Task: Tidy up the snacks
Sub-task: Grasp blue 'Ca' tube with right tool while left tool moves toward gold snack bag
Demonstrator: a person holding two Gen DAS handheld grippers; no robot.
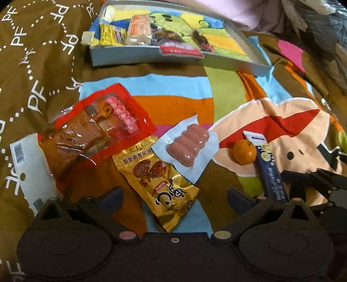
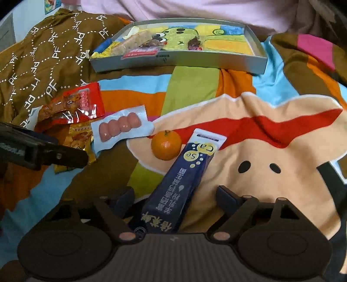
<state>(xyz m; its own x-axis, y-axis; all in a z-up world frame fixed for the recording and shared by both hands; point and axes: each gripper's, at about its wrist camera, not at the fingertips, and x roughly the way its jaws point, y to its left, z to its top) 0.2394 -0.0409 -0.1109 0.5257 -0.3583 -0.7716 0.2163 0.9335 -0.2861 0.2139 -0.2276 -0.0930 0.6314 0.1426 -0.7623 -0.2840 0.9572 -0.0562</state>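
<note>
Right tongs (image 2: 174, 198) tilted down, spread astride the blue box (image 2: 180, 188).

"PF" printed over and over across the brown blanket (image 2: 49, 54); "Se" and "Ca" in yellow bubbles on the dark blue box (image 2: 180, 182); Chinese characters below, unread

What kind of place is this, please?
Probably a bed at home: snacks lie on a soft, wrinkled cartoon blanket, with a grey tray on it and pale bedding behind.

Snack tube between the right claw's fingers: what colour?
Dark blue tube with a white end; right wrist view shows it best.
</note>
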